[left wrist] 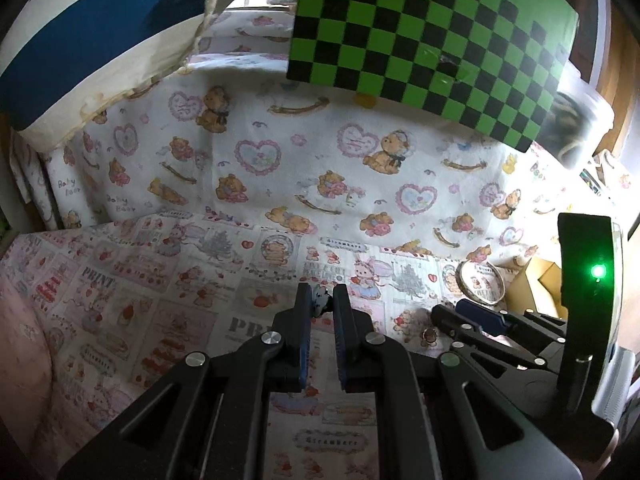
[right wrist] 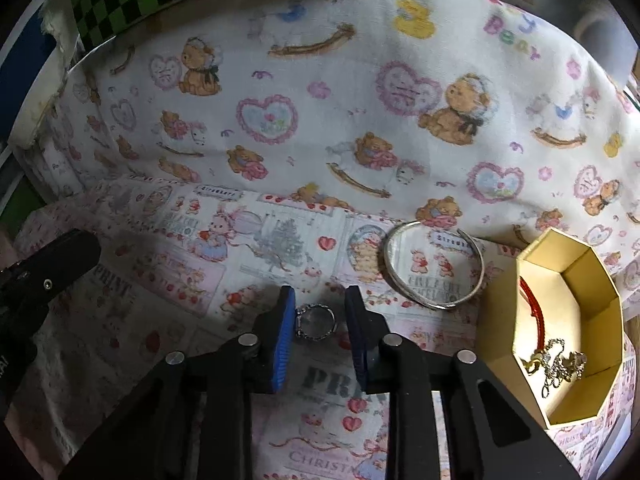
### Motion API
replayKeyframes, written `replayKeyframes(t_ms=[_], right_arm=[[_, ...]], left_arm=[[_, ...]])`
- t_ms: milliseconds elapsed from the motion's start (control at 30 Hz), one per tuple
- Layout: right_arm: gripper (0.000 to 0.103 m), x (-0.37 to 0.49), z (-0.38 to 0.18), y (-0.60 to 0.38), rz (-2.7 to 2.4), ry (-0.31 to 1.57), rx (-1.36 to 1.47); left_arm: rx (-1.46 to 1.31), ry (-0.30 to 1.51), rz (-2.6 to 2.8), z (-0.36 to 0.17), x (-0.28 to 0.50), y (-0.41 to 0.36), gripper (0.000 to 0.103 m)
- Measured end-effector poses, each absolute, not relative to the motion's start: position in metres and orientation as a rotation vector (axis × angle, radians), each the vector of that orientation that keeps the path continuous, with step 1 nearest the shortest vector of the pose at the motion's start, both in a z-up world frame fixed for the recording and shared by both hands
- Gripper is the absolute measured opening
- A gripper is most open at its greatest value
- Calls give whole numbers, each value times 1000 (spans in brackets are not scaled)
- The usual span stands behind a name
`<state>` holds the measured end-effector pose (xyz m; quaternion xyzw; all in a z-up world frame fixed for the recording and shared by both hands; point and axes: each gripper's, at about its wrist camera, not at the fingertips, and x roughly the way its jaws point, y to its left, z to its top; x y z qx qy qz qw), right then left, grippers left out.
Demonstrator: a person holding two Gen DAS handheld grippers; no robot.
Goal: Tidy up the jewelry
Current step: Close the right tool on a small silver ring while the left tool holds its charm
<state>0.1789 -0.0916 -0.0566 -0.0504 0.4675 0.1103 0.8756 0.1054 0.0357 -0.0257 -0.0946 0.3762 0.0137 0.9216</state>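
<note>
Your left claw (left wrist: pixel 323 300) is pinching a small dark trinket (left wrist: pixel 320 299) at its tips. I cannot tell what kind of jewelry it is. Keep that squeeze steady and keep the claw up off the printed cloth (left wrist: pixel 160 280), so the trinket does not drop.

Now look at your right claw (right wrist: pixel 320 312). Its blue fingers (right wrist: pixel 282 332) are spread apart with the silver ring (right wrist: pixel 316 321) lying flat between them. The ring looks closer to the left finger, maybe touching it. Slide the claw a bit left so the ring sits in the middle, then close slowly. A thin ring can flip or slip out, so pinch its two sides near the tips.

Just past the right finger, up and to the right, lies the silver bangle (right wrist: pixel 434 266). Do not bump it.

Farther right of the claw is the yellow box (right wrist: pixel 576 280). A red cord (right wrist: pixel 534 300) and a gold chain (right wrist: pixel 560 362) are already inside. I think the ring goes there next. Lift it over the wall and let go low.
</note>
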Motion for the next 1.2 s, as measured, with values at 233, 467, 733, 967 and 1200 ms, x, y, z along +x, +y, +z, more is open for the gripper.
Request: replayKeyframes(t_ms=[233,467,733,967,1200], right_arm=[[22,164,-55,-103,238,988,-86],[22,140,-54,-117,245,973,-102],[29,135,-54,-122,254,965,-122],[35,132,-53,-123,279,957,-135],[23,134,-51,-123,248,952,-123]], left_arm=[[-184,770,21,-24,104,34,10],[-185,762,16,-21,101,33,10],[-177,760,22,-20,100,32,10],[-164,760,33,-21,101,31,10],[-153,760,27,-22,101,31,10]])
